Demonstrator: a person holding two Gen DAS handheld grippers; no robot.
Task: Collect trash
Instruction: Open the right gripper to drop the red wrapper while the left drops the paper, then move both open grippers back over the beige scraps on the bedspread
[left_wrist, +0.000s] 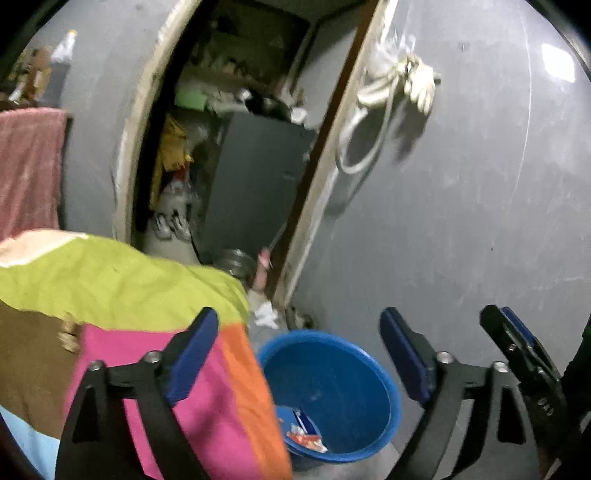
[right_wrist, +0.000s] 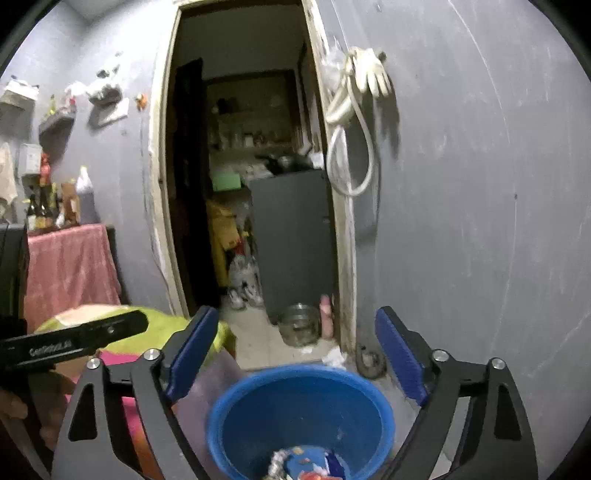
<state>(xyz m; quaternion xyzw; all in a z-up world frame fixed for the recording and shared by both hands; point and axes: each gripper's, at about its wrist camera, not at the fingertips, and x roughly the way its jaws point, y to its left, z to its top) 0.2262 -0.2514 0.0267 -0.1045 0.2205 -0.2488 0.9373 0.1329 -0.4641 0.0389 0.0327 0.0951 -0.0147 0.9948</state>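
Both wrist cameras look slightly downward (side by side) at the blue bucket (left_wrist: 328, 395) and doorway (right_wrist: 255, 177).

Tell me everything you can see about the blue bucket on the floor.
The blue bucket is a round, open-topped tub that looks like smooth plastic, with a rolled rim in a lighter blue. It stands upright on the pale floor, close to the grey wall and just in front of the doorway. At its bottom lies a small heap of crumpled wrappers in red, white, blue and silver. A multicoloured cloth hangs beside it, covering part of its rim in the left wrist view. Neither gripper touches it.
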